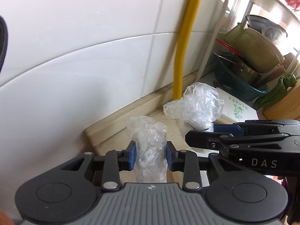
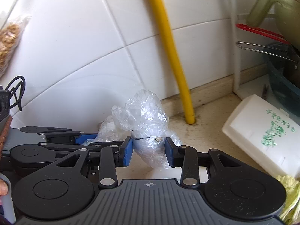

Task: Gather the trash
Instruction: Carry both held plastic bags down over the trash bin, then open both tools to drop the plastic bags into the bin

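My left gripper [image 1: 150, 156] is shut on a crumpled clear plastic bag [image 1: 150, 146], held between its blue pads above the beige counter [image 1: 161, 116]. My right gripper [image 2: 148, 151] is shut on a second crumpled clear plastic bag [image 2: 144, 116] with a thin black line across it. In the left wrist view the right gripper [image 1: 210, 129] comes in from the right, holding its bag [image 1: 198, 103] just beyond the left one. In the right wrist view the left gripper [image 2: 82, 138] lies at the left, its bag [image 2: 106, 129] partly hidden behind the right one.
A white tiled wall [image 1: 84, 56] stands close behind. A yellow pipe [image 2: 168, 56] runs down to the counter. A white box with green print [image 2: 262, 135] lies at the right. A dish rack with a teal basin [image 1: 240, 86], pots and a green lid stands at far right, with green peppers [image 1: 275, 93].
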The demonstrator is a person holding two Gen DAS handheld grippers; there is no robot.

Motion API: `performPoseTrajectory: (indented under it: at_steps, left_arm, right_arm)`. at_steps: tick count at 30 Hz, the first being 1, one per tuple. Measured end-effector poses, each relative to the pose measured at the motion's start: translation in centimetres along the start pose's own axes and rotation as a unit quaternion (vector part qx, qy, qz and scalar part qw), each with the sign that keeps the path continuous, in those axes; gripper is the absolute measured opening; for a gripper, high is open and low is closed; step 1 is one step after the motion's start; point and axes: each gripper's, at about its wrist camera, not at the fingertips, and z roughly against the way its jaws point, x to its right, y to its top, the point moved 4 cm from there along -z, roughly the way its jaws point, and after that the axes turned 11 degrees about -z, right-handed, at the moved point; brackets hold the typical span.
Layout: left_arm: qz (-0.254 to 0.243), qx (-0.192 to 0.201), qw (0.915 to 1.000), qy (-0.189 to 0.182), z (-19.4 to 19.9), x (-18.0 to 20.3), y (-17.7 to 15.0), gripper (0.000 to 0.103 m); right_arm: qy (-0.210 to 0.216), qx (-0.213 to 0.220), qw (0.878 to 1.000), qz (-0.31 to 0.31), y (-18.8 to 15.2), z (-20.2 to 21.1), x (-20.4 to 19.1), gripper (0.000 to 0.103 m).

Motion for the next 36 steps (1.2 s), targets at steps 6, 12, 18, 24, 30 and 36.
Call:
performPoseTrajectory:
  at_steps: [6, 12, 18, 24, 30, 36]
  left_arm:
    - [0.024, -0.008, 0.9992, 0.031, 2.6, -1.8, -3.2, 0.03]
    - [0.055, -0.029, 0.9961, 0.063, 4.5, -3.2, -7.1, 0.03]
    - [0.083, -0.045, 0.9922, 0.082, 5.7, -3.8, -10.5, 0.03]
    - [0.111, -0.062, 0.9876, 0.092, 5.6, -4.5, -13.0, 0.03]
    - [0.143, -0.082, 0.9818, 0.096, 4.3, -5.8, -15.0, 0.03]
    - [0.163, -0.093, 0.9775, 0.097, 3.4, -7.1, -16.3, 0.031]
  right_arm:
    - [0.033, -0.02, 0.999, 0.026, -2.0, -0.2, -3.4, 0.044]
    - [0.066, -0.053, 0.995, 0.047, -4.9, -1.3, -6.3, 0.044]
    - [0.09, -0.086, 0.99, 0.06, -8.0, -2.1, -8.3, 0.044]
    - [0.096, -0.117, 0.986, 0.072, -10.3, -2.9, -9.1, 0.044]
    - [0.088, -0.149, 0.981, 0.086, -12.4, -4.3, -10.1, 0.044]
    - [0.08, -0.171, 0.977, 0.101, -13.6, -6.0, -10.6, 0.046]
